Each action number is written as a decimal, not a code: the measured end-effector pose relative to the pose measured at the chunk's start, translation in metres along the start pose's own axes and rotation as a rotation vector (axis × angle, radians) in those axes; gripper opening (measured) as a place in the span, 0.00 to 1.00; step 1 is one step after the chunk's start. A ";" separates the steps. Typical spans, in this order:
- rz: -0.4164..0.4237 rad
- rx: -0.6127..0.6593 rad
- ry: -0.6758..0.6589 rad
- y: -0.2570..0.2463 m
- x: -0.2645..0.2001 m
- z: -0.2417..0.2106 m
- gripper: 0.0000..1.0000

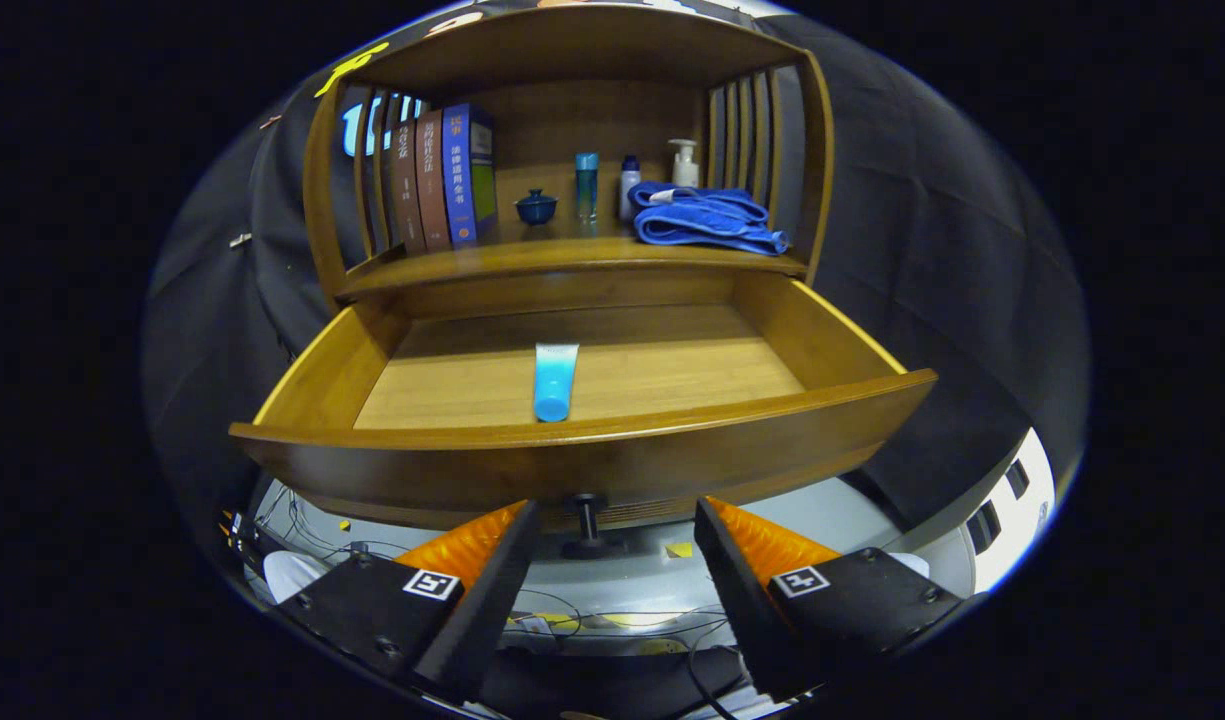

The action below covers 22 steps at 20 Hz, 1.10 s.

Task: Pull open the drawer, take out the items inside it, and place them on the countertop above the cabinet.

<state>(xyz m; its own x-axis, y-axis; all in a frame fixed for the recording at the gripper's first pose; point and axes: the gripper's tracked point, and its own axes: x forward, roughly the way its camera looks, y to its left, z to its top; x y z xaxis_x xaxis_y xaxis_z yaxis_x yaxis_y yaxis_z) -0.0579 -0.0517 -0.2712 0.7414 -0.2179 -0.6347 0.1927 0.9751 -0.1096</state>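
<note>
Drawer (592, 455) pulled fully open, its knob (586, 515) just ahead of the gripper (612, 545) and between the fingers, untouched; claw spread wide, holding nothing. Step in hand, by judgement: opening done, emptying not yet begun. One blue tube (555, 380) lying on the drawer floor at twelve o'clock beyond the fingers, cap toward the front wall. Next move likely calls for rising over the front wall, then closing across the tube. On the countertop (572, 255) above: three books (442, 175), one lidded cup (536, 207), three bottles (629, 185), one folded towel (707, 218).
</note>
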 end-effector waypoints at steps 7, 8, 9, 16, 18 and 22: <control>0.096 0.035 -0.059 0.029 -0.007 0.077 0.98; 0.107 0.032 -0.061 0.035 0.001 0.090 0.98; 0.118 0.031 -0.055 0.041 0.010 0.100 0.98; 0.148 0.028 0.164 0.071 0.110 0.113 0.99; 0.136 0.035 0.253 0.076 0.137 0.104 0.99; 0.094 0.031 0.427 0.075 0.175 0.079 1.00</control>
<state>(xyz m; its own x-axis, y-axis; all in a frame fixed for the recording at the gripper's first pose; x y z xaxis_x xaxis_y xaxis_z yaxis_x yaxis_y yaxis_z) 0.1371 -0.0195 -0.3303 0.4259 -0.0853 -0.9008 0.1608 0.9868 -0.0174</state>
